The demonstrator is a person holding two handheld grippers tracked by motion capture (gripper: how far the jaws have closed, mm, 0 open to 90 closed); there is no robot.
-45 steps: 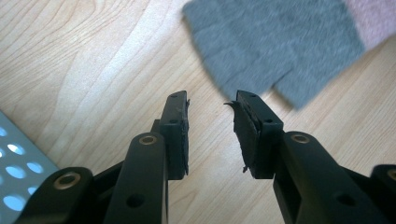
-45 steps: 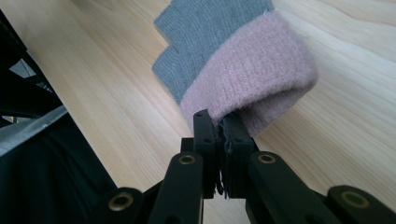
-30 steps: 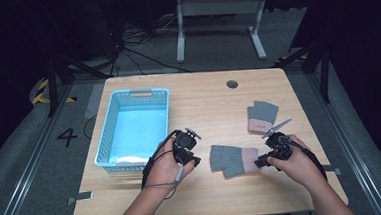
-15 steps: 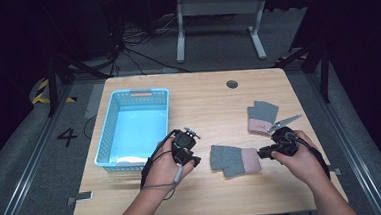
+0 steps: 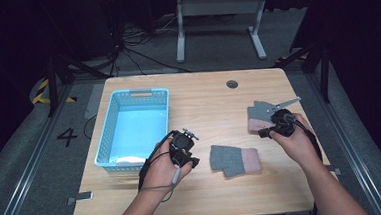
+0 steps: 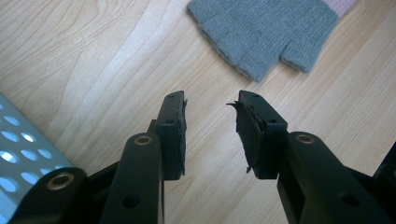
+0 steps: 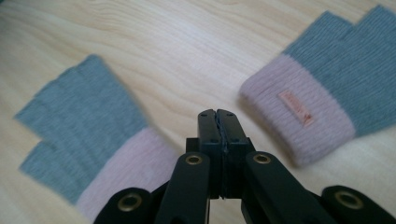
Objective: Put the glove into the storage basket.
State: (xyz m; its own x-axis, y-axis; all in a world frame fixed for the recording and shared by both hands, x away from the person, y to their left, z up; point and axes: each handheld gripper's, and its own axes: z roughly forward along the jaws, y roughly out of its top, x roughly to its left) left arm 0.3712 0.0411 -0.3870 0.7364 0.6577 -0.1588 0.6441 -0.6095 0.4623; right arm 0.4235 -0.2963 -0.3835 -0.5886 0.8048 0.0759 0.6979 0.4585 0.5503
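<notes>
Basket: a blue basket (image 5: 132, 128) sits at the left of the bench (image 5: 203, 96), and nothing can be made out inside it.

Left gripper: the left gripper (image 5: 185, 149) rests just right of the basket; in the left gripper view its jaws stand spread with bare wood between them, pointing at the near glove, and it has kept this spot through the last second.

Near glove: a grey glove with a pink cuff (image 5: 234, 159) lies flat on the bench between the two hands, apart from both grippers.

Far glove: the matching second glove (image 5: 256, 117) lies further back on the right side, touching nothing but the wood.

Right gripper: the right gripper (image 5: 275, 126) has pulled back from the near glove's cuff, where it was a second ago, toward the far glove; in the right gripper view its jaws are pressed together on nothing, hovering between the two cuffs.

Meaning: my judgement is that the near glove has just been let go, and the far glove is the likely next pick; neither glove is in the basket yet.
</notes>
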